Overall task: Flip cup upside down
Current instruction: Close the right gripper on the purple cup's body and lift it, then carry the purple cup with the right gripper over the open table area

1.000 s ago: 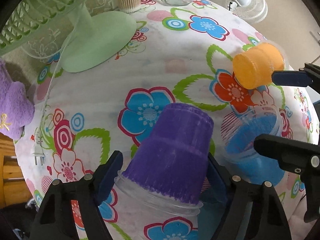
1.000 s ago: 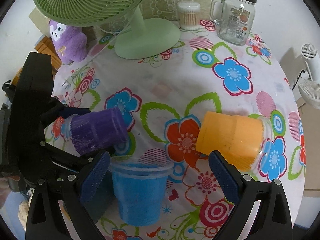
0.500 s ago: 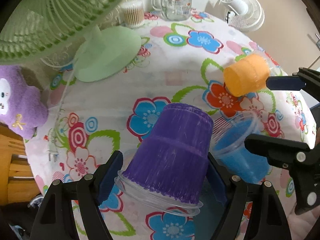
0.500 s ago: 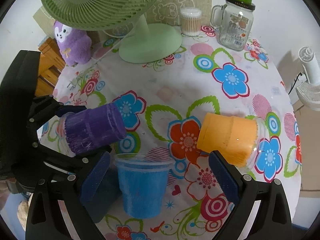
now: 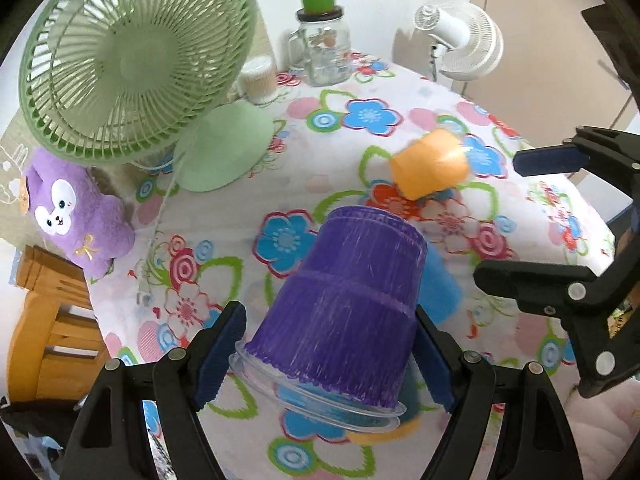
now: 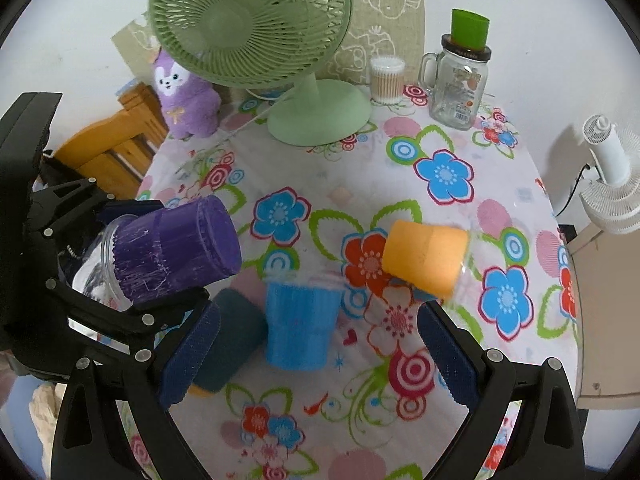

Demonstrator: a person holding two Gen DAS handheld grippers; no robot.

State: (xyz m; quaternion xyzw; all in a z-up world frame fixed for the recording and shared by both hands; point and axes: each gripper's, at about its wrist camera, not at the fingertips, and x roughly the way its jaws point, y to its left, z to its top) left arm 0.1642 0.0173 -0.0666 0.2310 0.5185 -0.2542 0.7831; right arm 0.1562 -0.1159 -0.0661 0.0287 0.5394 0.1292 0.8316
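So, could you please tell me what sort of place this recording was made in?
Most likely a home living space: a table under a floral tablecloth, a green desk fan, a purple plush toy and a glass mug jar.

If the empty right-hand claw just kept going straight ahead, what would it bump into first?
Probably the blue cup, standing rim-up on the tablecloth between the right gripper's open fingers. The orange cup lies farther ahead to the right, though depth is uncertain.
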